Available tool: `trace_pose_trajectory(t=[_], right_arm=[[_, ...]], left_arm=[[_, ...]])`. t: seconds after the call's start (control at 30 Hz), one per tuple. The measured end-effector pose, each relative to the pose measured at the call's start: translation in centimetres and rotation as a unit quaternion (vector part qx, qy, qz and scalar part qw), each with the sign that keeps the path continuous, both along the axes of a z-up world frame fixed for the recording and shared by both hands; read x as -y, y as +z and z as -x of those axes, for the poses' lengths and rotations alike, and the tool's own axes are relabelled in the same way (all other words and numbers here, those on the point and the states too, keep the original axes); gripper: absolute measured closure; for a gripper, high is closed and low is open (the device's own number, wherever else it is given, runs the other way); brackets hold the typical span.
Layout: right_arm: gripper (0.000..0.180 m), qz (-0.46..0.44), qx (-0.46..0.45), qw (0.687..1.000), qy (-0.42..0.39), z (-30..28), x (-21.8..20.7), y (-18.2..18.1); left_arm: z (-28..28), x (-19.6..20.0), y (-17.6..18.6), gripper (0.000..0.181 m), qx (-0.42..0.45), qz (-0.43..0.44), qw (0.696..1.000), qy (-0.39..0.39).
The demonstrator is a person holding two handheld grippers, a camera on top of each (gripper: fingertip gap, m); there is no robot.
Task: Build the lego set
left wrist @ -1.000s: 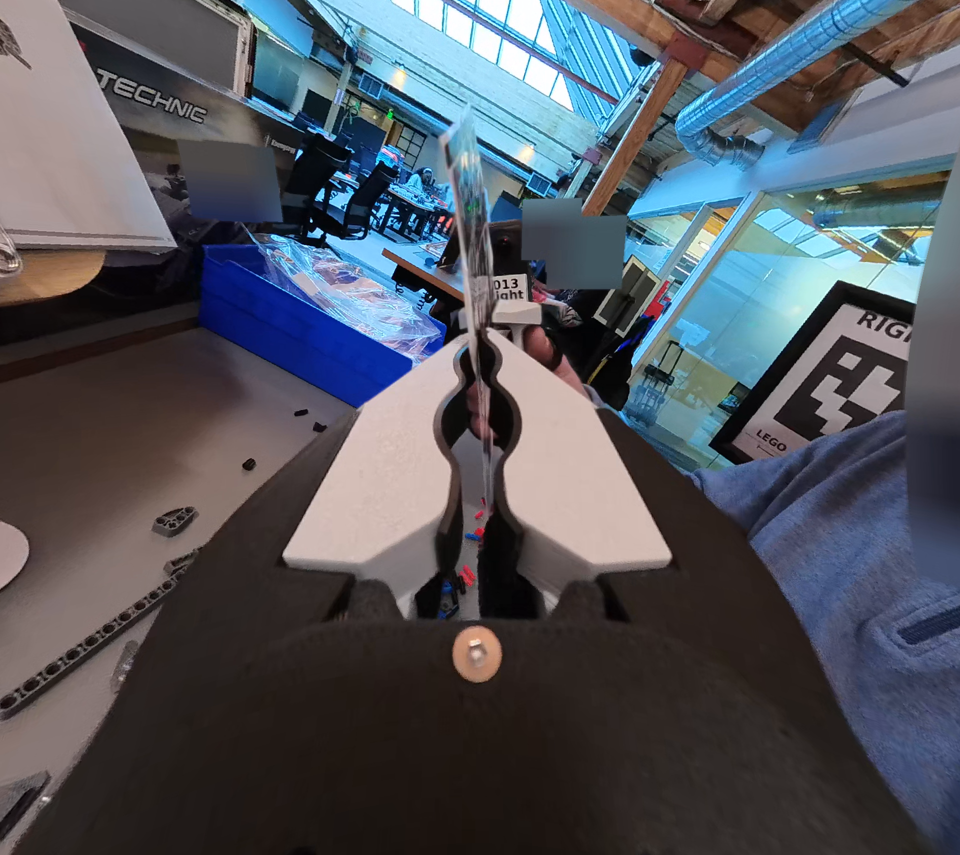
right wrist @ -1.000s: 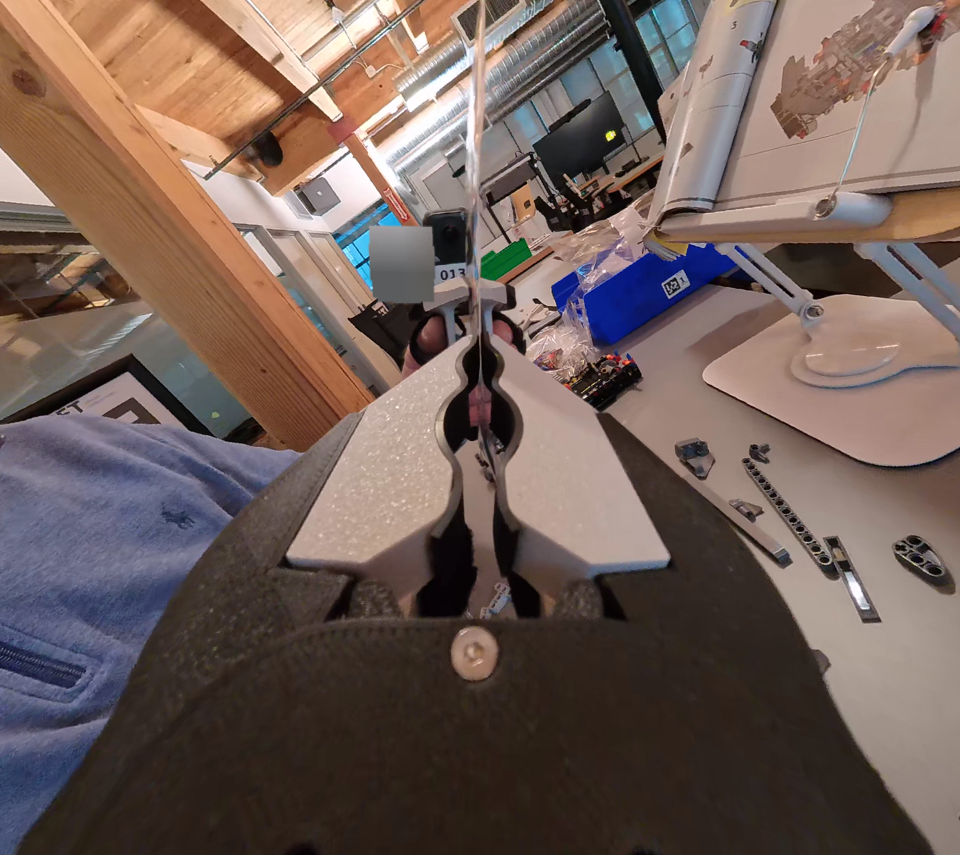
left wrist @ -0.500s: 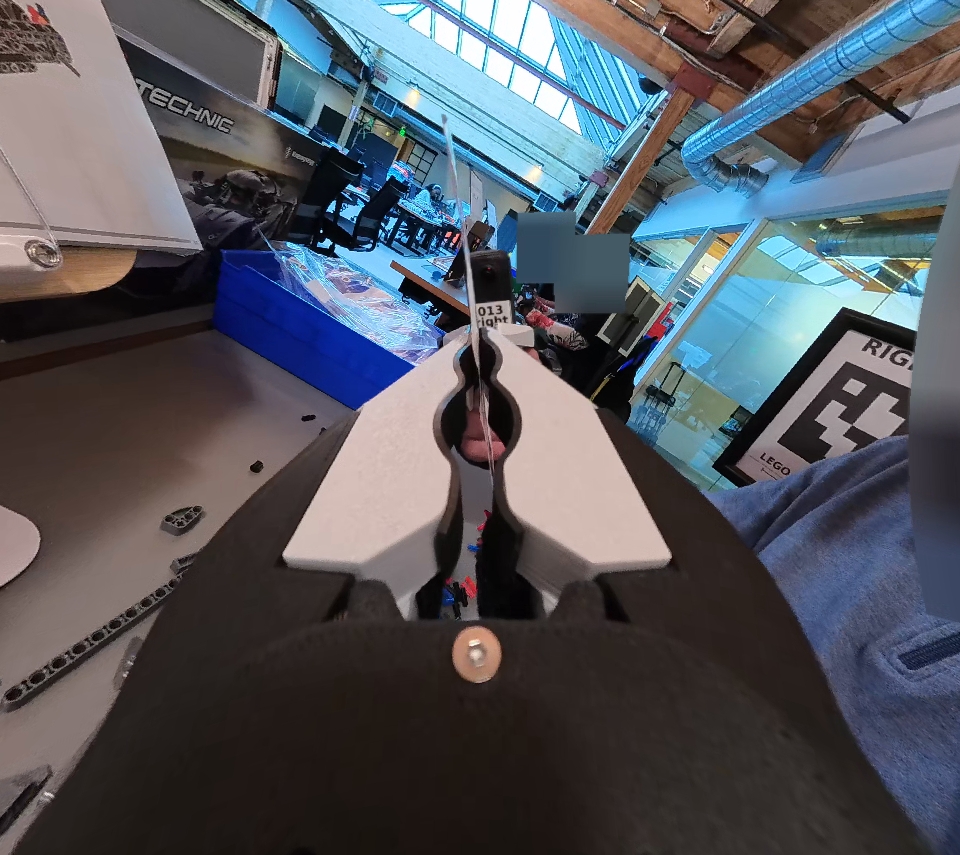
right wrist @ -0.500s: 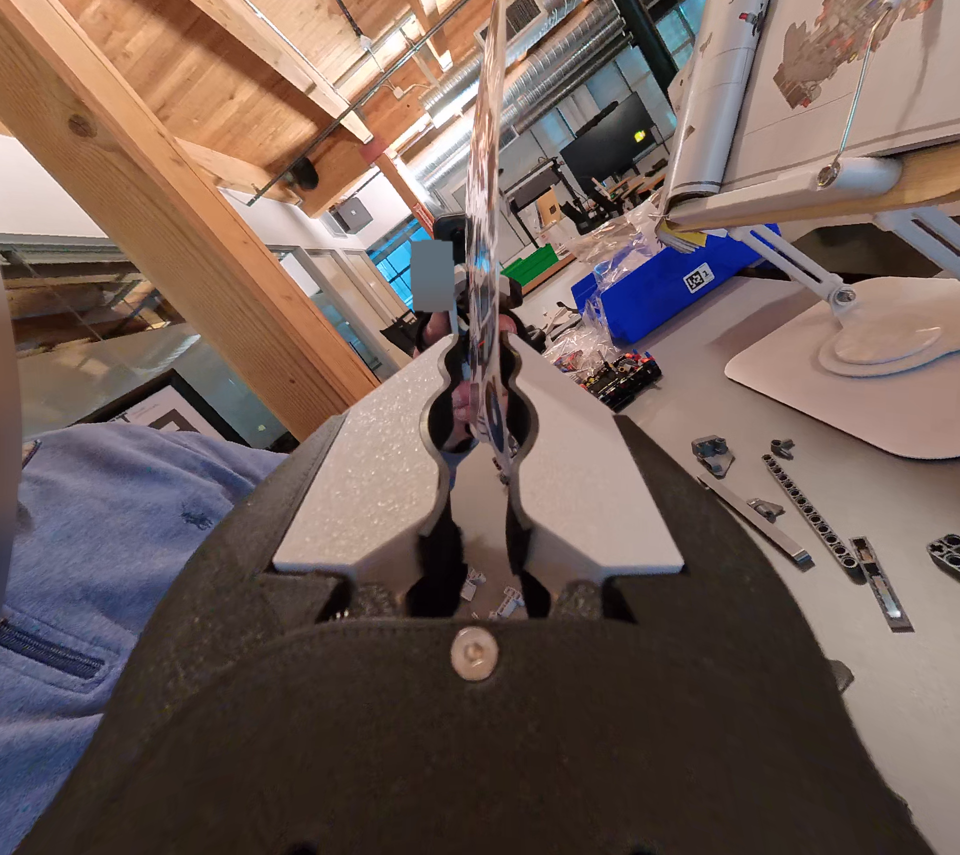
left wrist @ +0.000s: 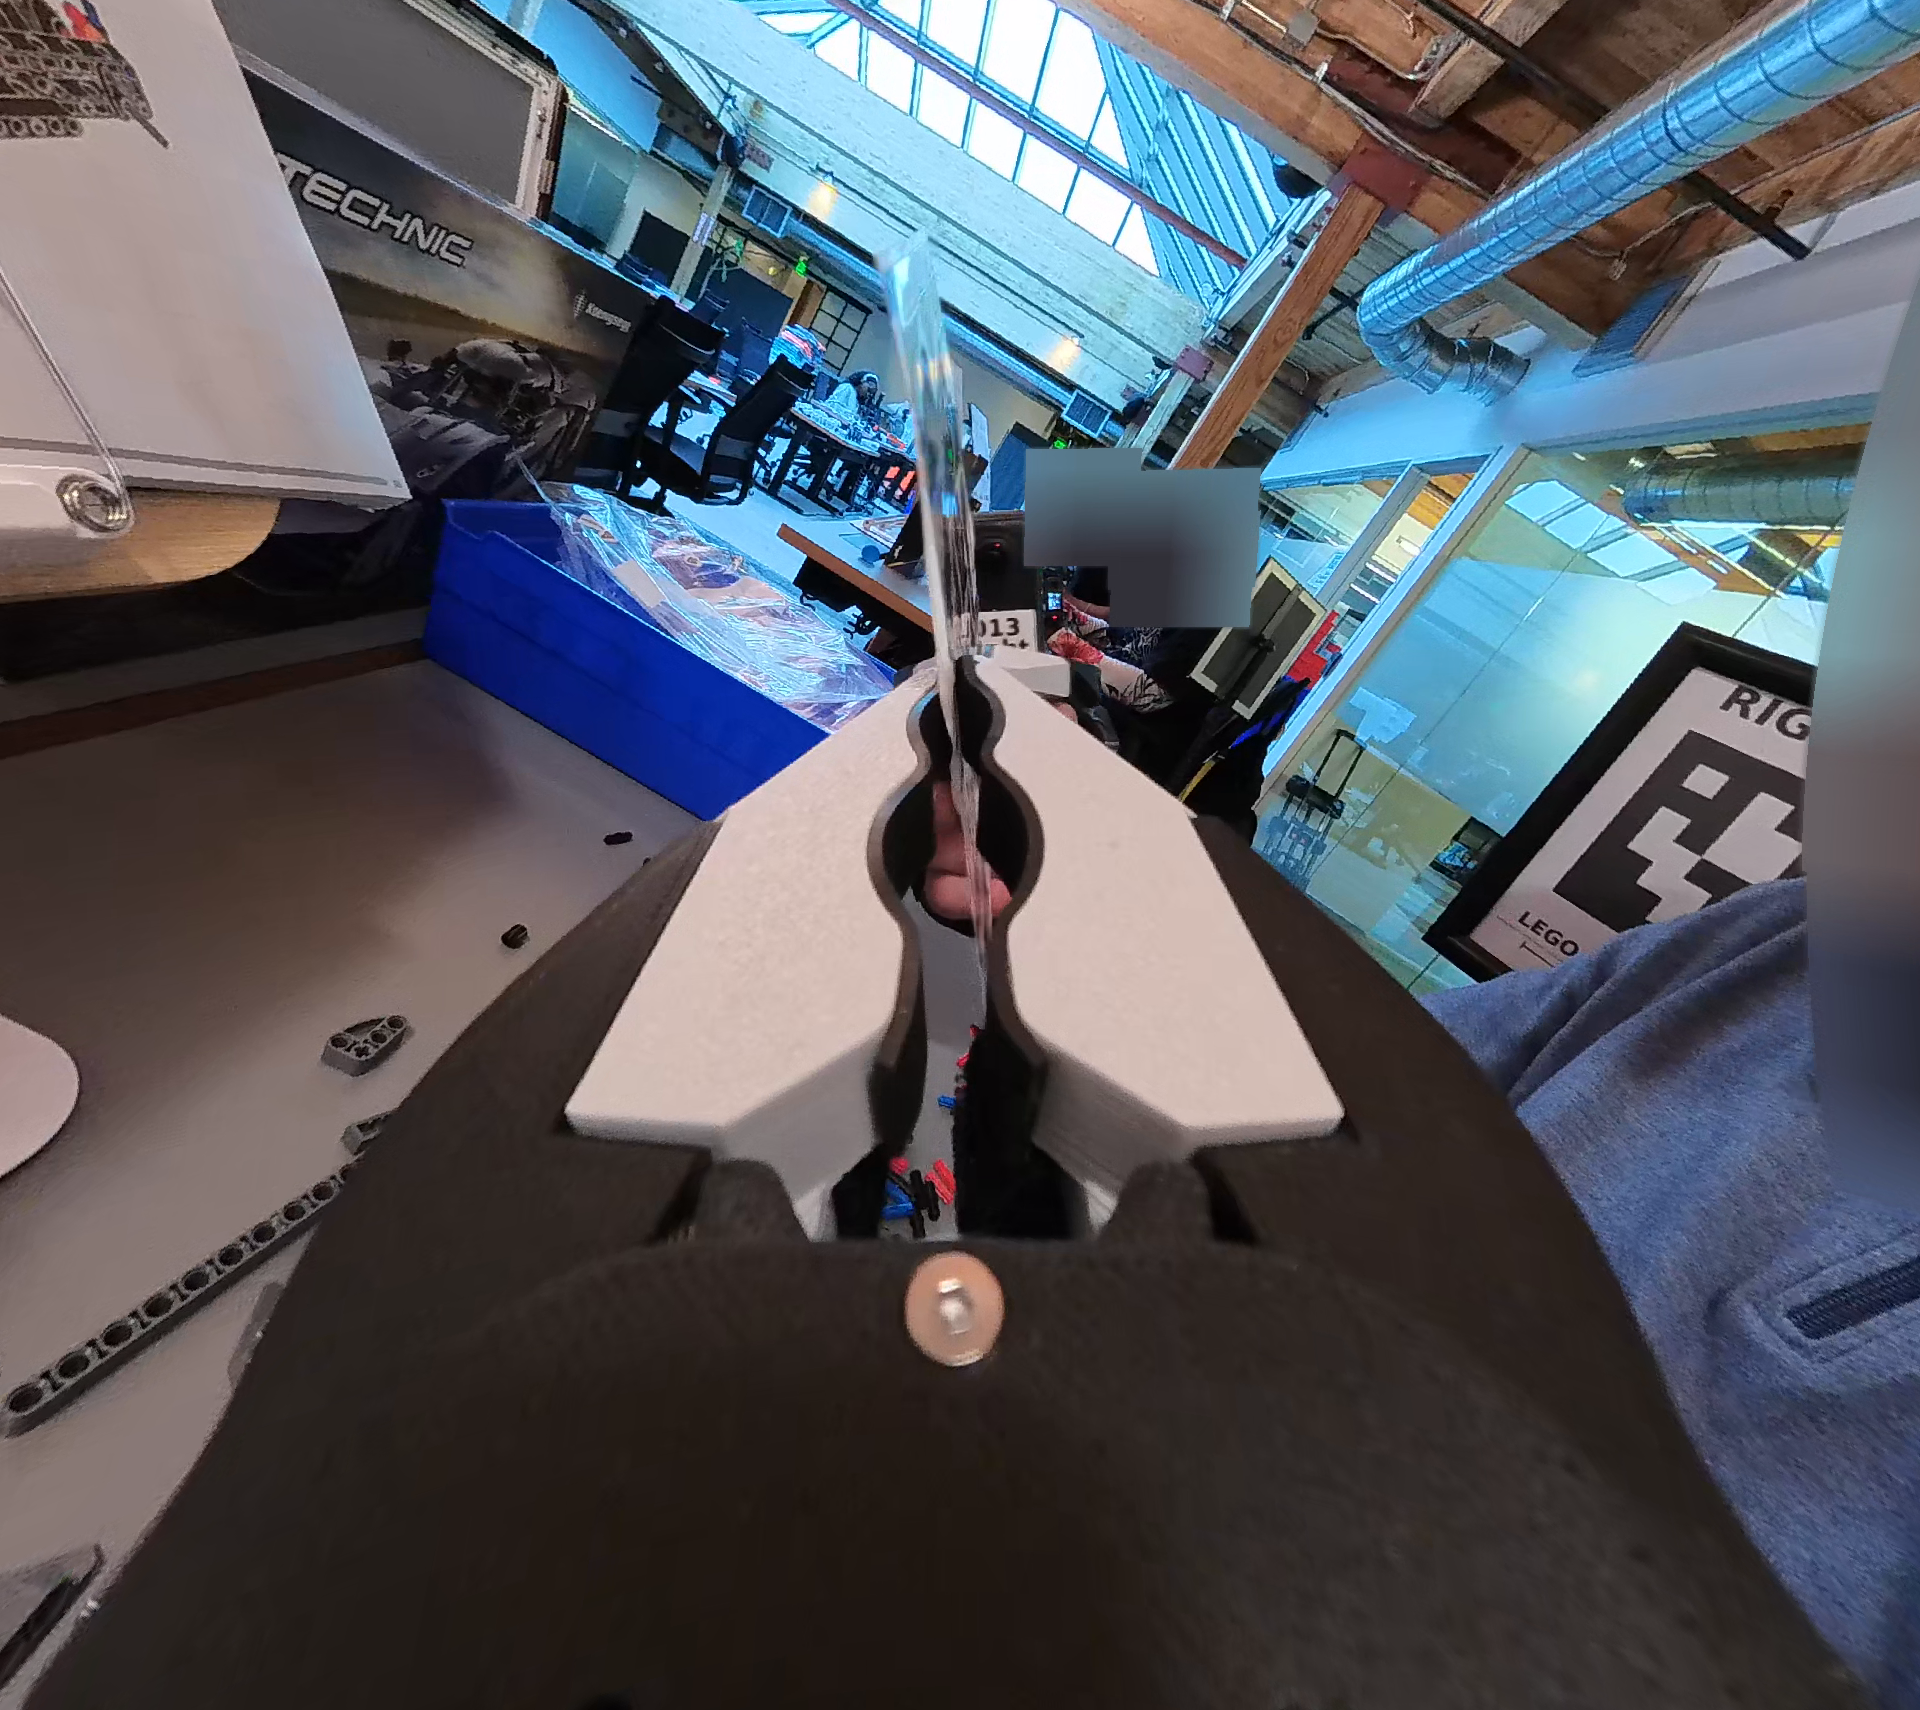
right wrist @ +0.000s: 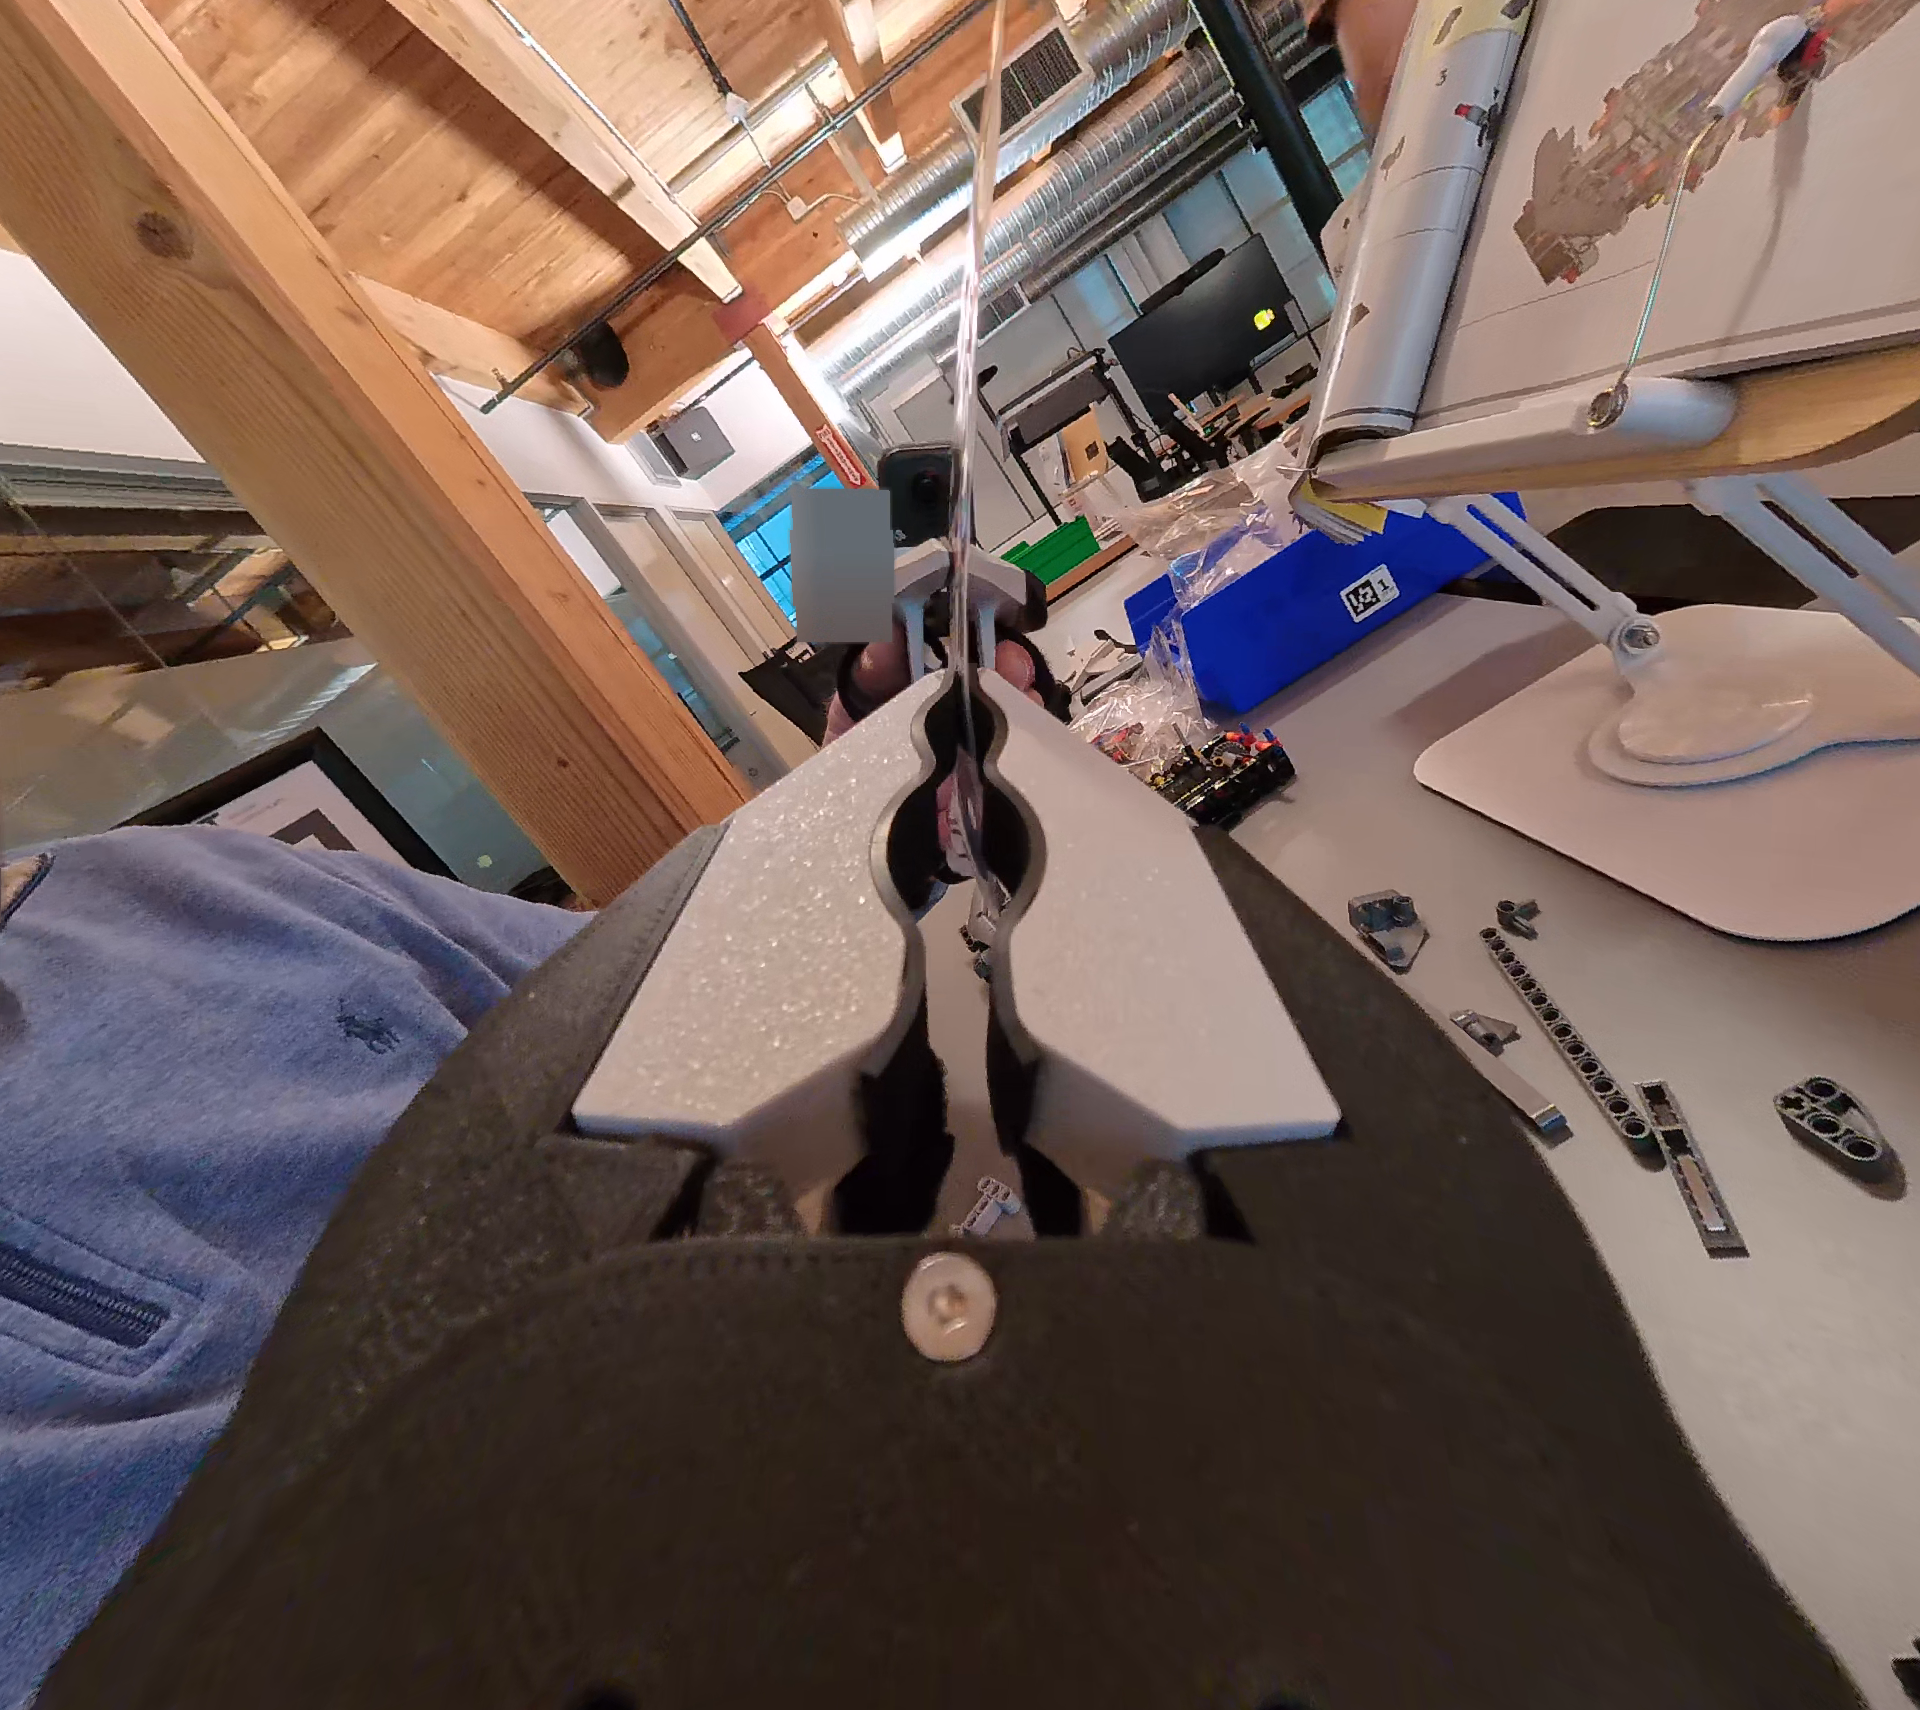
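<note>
A thin glossy printed sheet [left wrist: 925, 413] stands edge-on and is held between both grippers, which face each other above the table. My left gripper [left wrist: 961, 673] is shut on one edge of it. My right gripper [right wrist: 961, 684] is shut on the opposite edge of the sheet [right wrist: 982, 258]. The right gripper [left wrist: 1039, 673] shows just beyond my left fingertips, and the left gripper [right wrist: 956, 580] shows just beyond my right ones. Loose pieces lie on the grey table: a long black beam [left wrist: 177, 1286] [right wrist: 1558, 1032], a small grey beam [left wrist: 364, 1042], a dark triangular piece [right wrist: 1834, 1130]. A partly built assembly [right wrist: 1226, 767] sits farther back.
An open instruction book [right wrist: 1662, 154] rests on a white stand [right wrist: 1704, 756]. A blue bin [left wrist: 613, 652] holds clear plastic bags. Small red, blue and black pins [left wrist: 914, 1182] lie under the left gripper. A person in a blue sleeve [right wrist: 208, 1089] holds the grippers. Tip to tip, the grippers are about 9 cm apart. Both grippers' tips are roughly 25 cm from the small grey beam [left wrist: 364, 1042]. It turns up in the right wrist view [right wrist: 1831, 1132] as well.
The sheet has twisted between the grippers: half a second ago the right view showed part of its printed face, now it is edge-on. Both grippers shifted slightly and stayed shut on it.
</note>
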State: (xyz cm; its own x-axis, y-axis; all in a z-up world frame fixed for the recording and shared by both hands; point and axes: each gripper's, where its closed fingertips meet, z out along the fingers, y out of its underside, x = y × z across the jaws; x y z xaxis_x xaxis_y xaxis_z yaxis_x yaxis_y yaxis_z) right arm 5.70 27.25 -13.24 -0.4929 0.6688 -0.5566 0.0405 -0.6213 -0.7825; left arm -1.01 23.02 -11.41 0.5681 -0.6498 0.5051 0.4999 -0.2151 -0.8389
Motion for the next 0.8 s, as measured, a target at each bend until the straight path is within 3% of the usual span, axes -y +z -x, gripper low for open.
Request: trace_pose_trajectory(t=[0.67, 0.73, 0.8], right_arm=[[0.18, -0.021, 0.008, 1.0, -0.002, -0.1, 0.2, 0.0], [0.18, -0.041, 0.018, 0.999, 0.004, 0.0, 0.7, 0.0], [0.18, -0.061, 0.033, 0.998, 0.007, 0.2, 1.1, -0.1]], left_arm=[[-0.2, 0.3, 0.0, 0.181, -0.015, -0.013, 1.0, 0.002], [-0.6, 0.6, 0.2, 0.169, -0.014, -0.012, 1.0, -0.013], [-1.0, 0.7, 0.0, 0.179, -0.023, -0.011, 1.0, -0.018]])
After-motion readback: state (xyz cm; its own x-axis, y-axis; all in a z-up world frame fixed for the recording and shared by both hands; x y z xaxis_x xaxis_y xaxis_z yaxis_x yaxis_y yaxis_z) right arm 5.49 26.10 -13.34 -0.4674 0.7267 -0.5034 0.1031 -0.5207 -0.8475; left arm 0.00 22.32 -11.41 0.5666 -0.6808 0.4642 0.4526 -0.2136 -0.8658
